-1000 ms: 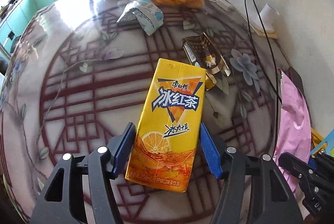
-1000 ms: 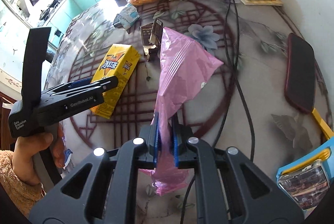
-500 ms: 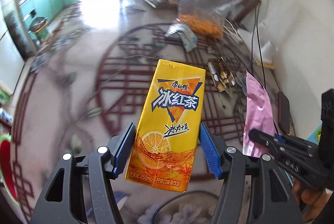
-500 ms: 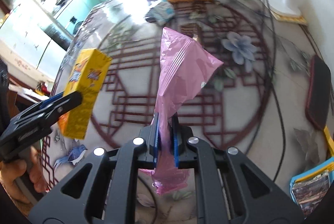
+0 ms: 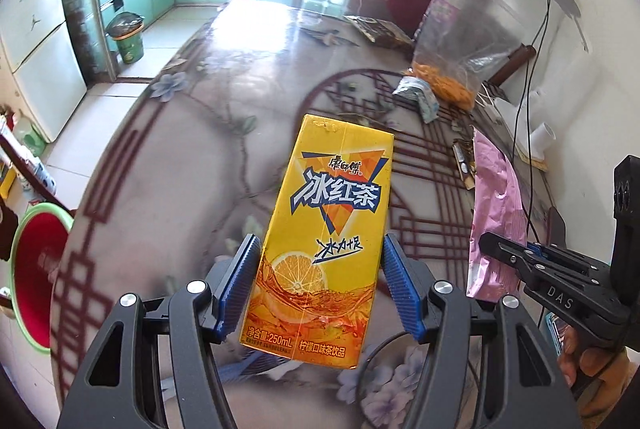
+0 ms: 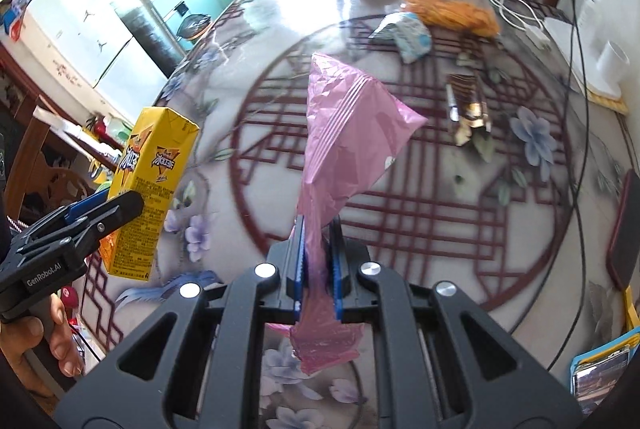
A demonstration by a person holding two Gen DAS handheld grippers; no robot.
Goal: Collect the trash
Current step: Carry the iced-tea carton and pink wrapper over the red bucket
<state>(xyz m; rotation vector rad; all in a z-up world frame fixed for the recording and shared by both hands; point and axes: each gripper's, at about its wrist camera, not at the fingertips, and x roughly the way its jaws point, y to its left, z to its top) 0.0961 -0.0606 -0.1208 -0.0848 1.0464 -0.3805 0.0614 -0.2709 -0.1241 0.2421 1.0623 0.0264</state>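
A round glass-topped table (image 5: pixel 192 157) with a dark red lattice pattern and painted flowers fills both views, with white tiled kitchen floor beyond its far edge. Above it, the left gripper (image 5: pixel 320 283) is clamped on the lower half of a yellow iced-tea carton (image 5: pixel 328 229), its blue pads pressed against the two narrow sides (the carton hangs clear of the tabletop). Just to its right, the right gripper (image 6: pixel 317 261) has its jaws pinched together on a crumpled pink plastic bag (image 6: pixel 344 133), whose loose end sticks up past the fingertips while a short tail hangs below them. Lying on the table toward the far side are a clear bag of orange snacks (image 6: pixel 452 9), a blue-and-white crushed carton (image 6: pixel 408 33) just in front of it, and a flattened brown-and-gold wrapper (image 6: pixel 466 107) nearer the grippers.
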